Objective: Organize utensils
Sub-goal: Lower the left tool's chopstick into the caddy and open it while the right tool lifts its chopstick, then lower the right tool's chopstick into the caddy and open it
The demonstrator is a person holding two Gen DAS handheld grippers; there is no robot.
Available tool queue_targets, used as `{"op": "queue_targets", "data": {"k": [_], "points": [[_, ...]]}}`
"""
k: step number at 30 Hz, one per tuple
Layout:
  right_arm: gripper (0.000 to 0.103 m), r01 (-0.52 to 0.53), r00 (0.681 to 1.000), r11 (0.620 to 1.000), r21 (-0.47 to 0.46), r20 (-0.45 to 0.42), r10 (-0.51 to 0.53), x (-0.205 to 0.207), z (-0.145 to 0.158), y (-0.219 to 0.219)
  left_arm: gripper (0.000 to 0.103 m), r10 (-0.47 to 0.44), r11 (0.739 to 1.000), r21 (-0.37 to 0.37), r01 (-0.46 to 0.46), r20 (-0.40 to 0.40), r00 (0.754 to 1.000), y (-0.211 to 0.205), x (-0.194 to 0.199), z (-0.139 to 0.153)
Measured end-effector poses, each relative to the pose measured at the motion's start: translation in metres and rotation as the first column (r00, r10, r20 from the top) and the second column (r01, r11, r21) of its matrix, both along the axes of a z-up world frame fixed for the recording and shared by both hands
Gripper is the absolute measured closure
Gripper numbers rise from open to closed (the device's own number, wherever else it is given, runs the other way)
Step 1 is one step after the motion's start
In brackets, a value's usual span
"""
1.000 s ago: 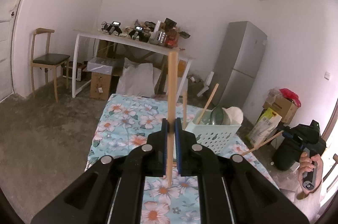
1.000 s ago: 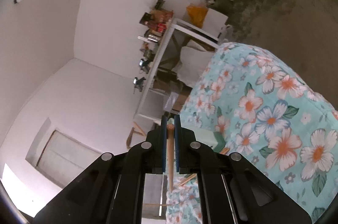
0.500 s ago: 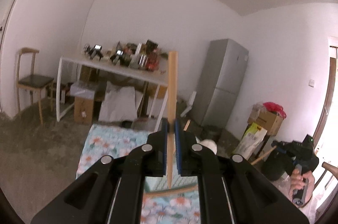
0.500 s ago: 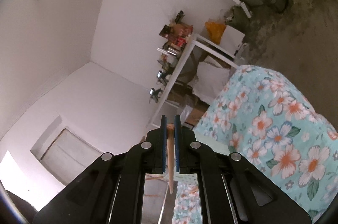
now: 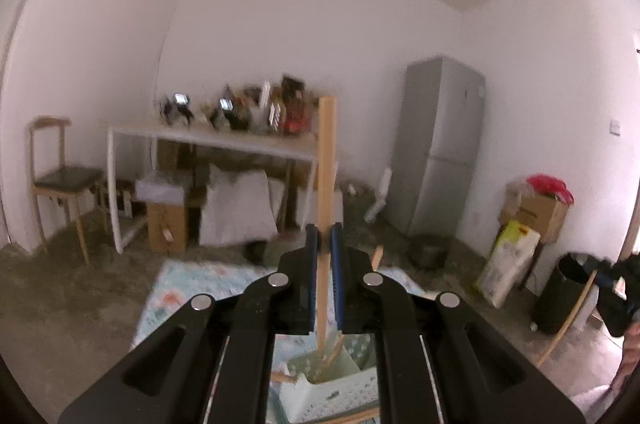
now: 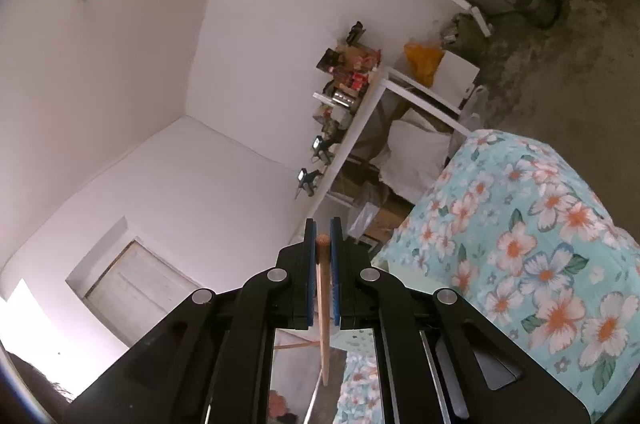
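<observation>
Two tools, each holding a wooden stick

The left tool (image 5: 324, 240) grips a stick (image 5: 326, 164) upright; its low end seems inside the pale basket (image 5: 332, 390) on the flowery desk (image 5: 192, 288). The right tool (image 6: 323, 236) pinches another stick (image 6: 323, 304) beside that desk

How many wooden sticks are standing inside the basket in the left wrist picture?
2: the long stick clamped in the left gripper, tip in the basket, and a shorter stick leaning beside it. Others may be hidden.
</observation>
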State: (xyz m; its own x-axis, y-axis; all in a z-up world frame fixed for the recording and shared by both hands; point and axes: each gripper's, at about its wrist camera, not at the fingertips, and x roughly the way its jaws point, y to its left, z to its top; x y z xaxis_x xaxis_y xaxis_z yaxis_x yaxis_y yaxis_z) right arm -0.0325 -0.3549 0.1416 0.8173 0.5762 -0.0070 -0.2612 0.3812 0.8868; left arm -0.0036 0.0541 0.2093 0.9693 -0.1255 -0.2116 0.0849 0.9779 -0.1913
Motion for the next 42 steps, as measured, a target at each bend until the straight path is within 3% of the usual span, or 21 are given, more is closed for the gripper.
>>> {"op": "queue_targets", "data": {"k": [2,4,12,14,16,18,19,24,27,31,34,37,40,42], "points": [[0.098,-0.009,1.0,1.0,-0.004,-0.002,0.009,0.007,0.001,0.004,0.096,-0.014,1.0,-0.014,0.013,-0.053,0.999,0.0,0.01,-0.01],[0.098,-0.018,1.0,1.0,-0.004,-0.004,0.018,0.014,0.001,0.007,0.096,-0.019,1.0,0.022,0.022,-0.111,0.994,-0.006,0.02,-0.019],[0.098,-0.037,0.999,0.999,0.002,-0.024,0.037,0.036,0.002,0.028,0.096,-0.033,0.992,0.118,0.052,-0.16,0.987,-0.015,0.027,-0.029],[0.098,-0.042,0.999,0.999,0.0,-0.034,0.042,0.042,0.003,0.035,0.095,-0.045,0.992,0.111,0.062,-0.151,0.988,-0.011,0.024,-0.03],[0.098,-0.039,0.999,0.999,-0.014,-0.038,0.038,0.048,0.007,0.04,0.087,-0.043,0.991,0.12,0.058,-0.125,0.991,-0.009,0.019,-0.025],[0.098,-0.029,0.999,0.999,-0.032,-0.038,0.028,0.055,0.013,0.047,0.069,-0.029,0.992,0.123,0.037,-0.071,0.997,-0.007,0.006,-0.018],[0.098,-0.024,0.999,0.999,-0.039,-0.038,0.022,0.058,0.015,0.049,0.067,-0.021,0.992,0.123,0.026,-0.045,0.999,-0.004,-0.001,-0.014],[0.098,-0.019,0.999,0.996,-0.092,-0.029,0.016,0.078,0.032,0.073,0.066,-0.017,0.999,0.05,0.017,0.015,1.0,0.02,-0.026,0.003],[0.098,-0.001,1.0,0.984,-0.176,-0.007,0.0,0.088,0.047,0.093,0.066,-0.002,1.0,0.015,0.001,0.031,1.0,0.035,-0.042,0.004],[0.098,0.04,0.999,0.933,-0.356,0.047,-0.025,0.094,0.062,0.132,0.066,0.022,0.999,-0.028,-0.021,0.031,0.999,0.054,-0.062,-0.007],[0.098,0.064,0.995,0.864,-0.499,0.1,-0.017,0.091,0.066,0.166,0.066,0.037,0.998,-0.05,-0.036,0.013,0.999,0.066,-0.072,-0.017],[0.097,0.065,0.99,0.755,-0.653,0.138,0.034,0.087,0.062,0.21,0.066,0.049,0.997,-0.063,-0.049,-0.009,0.999,0.075,-0.077,-0.026],[0.095,-0.127,0.984,0.717,-0.685,0.002,0.176,0.098,0.045,0.241,0.066,0.048,0.995,-0.083,-0.051,-0.035,0.998,0.082,-0.078,-0.032],[0.094,-0.174,0.977,0.666,-0.725,-0.044,0.207,0.101,0.032,0.257,0.066,0.044,0.994,-0.101,-0.049,-0.05,0.998,0.086,-0.078,-0.036]]}}
